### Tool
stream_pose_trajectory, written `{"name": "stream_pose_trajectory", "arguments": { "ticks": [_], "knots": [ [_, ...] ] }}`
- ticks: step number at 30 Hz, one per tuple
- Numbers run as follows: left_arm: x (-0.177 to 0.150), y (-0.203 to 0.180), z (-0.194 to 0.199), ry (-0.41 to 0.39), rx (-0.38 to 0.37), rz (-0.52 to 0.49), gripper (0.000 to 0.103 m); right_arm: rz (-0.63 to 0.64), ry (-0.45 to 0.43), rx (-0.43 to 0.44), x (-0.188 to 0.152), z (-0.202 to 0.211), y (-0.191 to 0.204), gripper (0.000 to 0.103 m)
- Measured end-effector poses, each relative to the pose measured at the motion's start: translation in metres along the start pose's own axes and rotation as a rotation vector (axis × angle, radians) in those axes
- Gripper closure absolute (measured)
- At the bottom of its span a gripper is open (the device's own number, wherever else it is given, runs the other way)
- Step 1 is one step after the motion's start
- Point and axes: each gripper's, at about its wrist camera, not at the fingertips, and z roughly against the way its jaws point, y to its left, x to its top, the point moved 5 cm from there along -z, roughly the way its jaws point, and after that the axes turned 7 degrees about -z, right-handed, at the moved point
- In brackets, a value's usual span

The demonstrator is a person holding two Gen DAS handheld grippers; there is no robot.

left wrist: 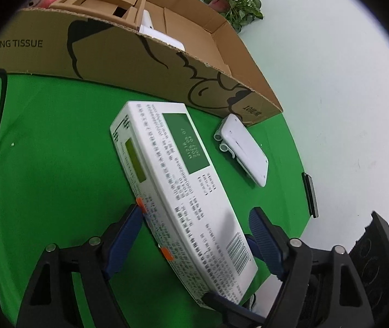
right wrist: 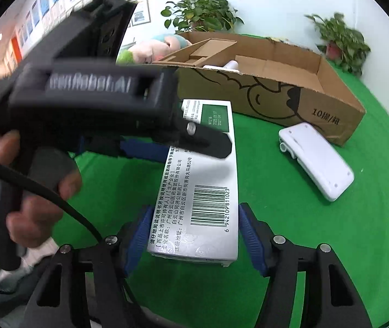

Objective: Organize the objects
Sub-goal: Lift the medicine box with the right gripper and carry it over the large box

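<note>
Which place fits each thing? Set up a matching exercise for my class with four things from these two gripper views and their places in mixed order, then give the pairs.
Things
1. medicine box
2. white folded device
3. plush toy
4. potted plant

Places
A. behind the cardboard box's left end
B. between the jaws of both grippers
C. on the green cloth, by the cardboard box's printed corner
D. at the white wall, beyond the cardboard box

Pairs: 1-B, 2-C, 3-A, 4-D
</note>
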Motion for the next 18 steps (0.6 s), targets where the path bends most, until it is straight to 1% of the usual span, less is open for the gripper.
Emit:
{"name": "stream_pose_trajectory", "arguments": {
  "ticks": [2,5,7,9,11,15,18],
  "knots": [
    [-0.002,0.003,0.002,0.000,-0.001,0.016,0.034,-0.061,0.007,0.041,0.002,0.002,-0.004,0.043],
    [-0.003,0.006,0.003,-0.009,0.005,0.034,0.039,-0.113,0.010,0.097,0.002,0.006,-0.006,0.043],
    [-0.003,0.007,0.003,-0.008,0.017,0.043,0.041,-0.113,0.012,0.103,0.001,0.005,-0.005,0.043],
    [-0.003,0.010,0.005,-0.003,0.035,0.056,0.047,-0.115,0.014,0.105,0.000,0.006,-0.003,0.043],
    [-0.003,0.011,0.006,-0.001,0.035,0.067,0.048,-0.108,0.006,0.100,0.002,0.003,-0.006,0.043],
    [0.000,0.005,0.015,-0.031,0.040,0.052,0.050,-0.087,-0.010,0.095,0.005,0.004,-0.006,0.043],
    [0.009,-0.004,0.025,-0.060,0.033,0.043,0.052,-0.072,-0.047,0.082,0.010,0.013,-0.004,0.043]
  ]
}}
